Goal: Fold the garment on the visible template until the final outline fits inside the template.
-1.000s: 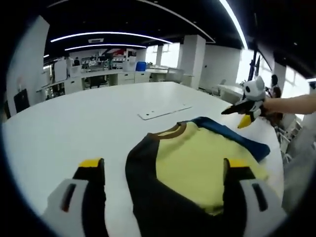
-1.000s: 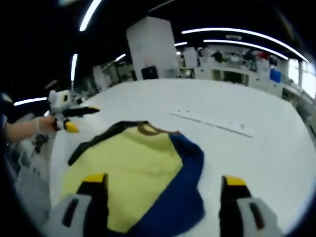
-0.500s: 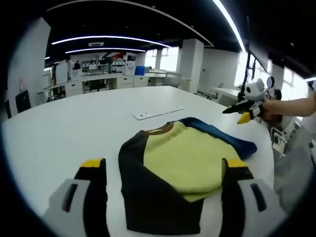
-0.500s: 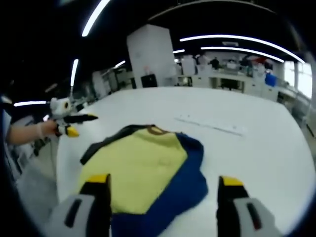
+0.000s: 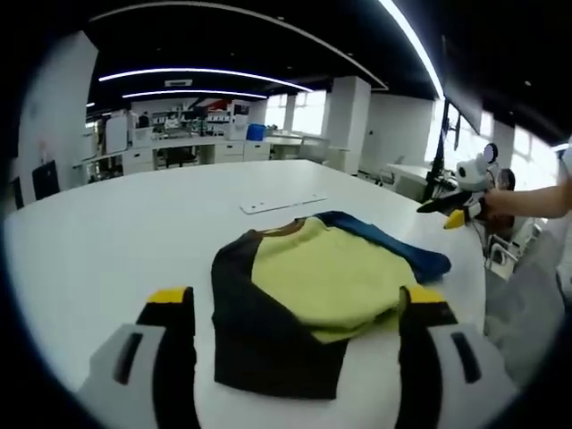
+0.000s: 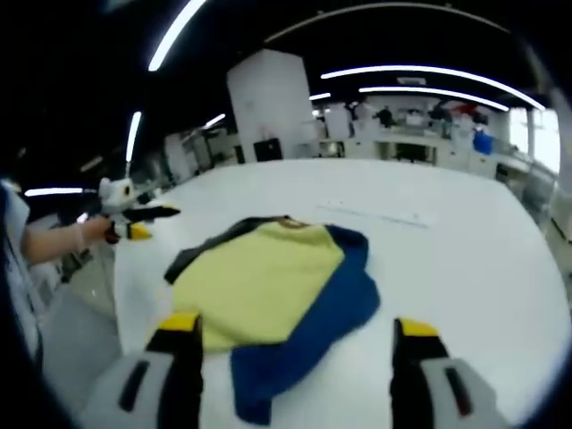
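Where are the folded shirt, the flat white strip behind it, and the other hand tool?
shirt (image 5: 331, 281), left gripper view, on its yellow front.
white strip (image 5: 281, 203), left gripper view, at its middle.
right tool (image 5: 456, 213), left gripper view, between its tips.

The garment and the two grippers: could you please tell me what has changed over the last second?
Both grippers have drawn back from the garment: in each view it sat between the jaws a second ago and now lies ahead of them, with table showing around it. The left gripper and the right gripper are open and empty, as before. The garment's folded shape and the white strip beyond it look unchanged.
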